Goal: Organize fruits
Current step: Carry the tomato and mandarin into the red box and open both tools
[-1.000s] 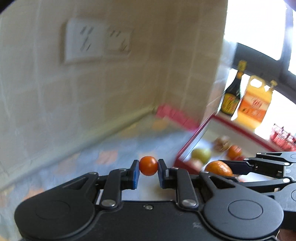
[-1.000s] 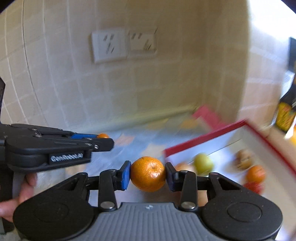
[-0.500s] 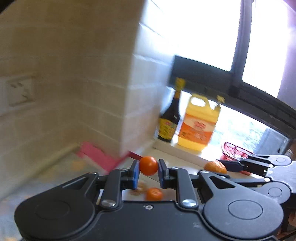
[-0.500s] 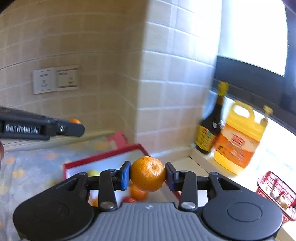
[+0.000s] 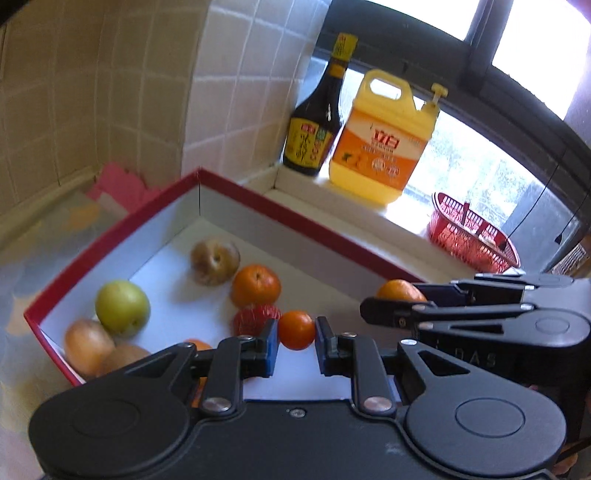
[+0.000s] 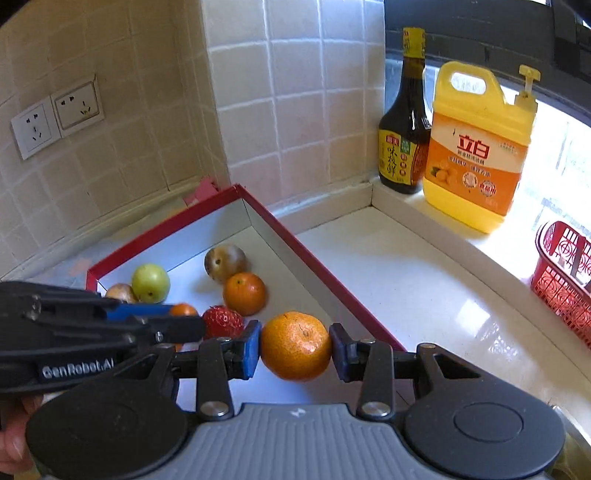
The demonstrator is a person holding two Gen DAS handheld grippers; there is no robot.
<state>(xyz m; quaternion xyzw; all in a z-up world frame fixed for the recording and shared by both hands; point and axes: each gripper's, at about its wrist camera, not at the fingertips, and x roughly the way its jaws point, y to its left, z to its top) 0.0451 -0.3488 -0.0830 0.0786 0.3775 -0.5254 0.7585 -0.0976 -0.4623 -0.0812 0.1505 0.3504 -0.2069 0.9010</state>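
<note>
Over the red box (image 5: 236,192), left tongs (image 5: 295,341) are pinching a small orange (image 5: 296,329), right tongs (image 6: 294,347) pinching a mandarin (image 6: 295,345); lowering to bare floor before releasing is safest.

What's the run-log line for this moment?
left claw: shut on small orange | right claw: shut on mandarin | both over red box

Daylit from the window (image 5: 532,33) at upper right, blown out to white. Glare across the white countertop (image 6: 436,295) and sill. Soft shadows under the fruit in the red-rimmed box (image 5: 110,236). Slightly soft and motion-blurred in the left wrist view, sharper in the right. Strong fisheye bending of the tiled wall (image 6: 295,110); dark vignette at the corners
</note>
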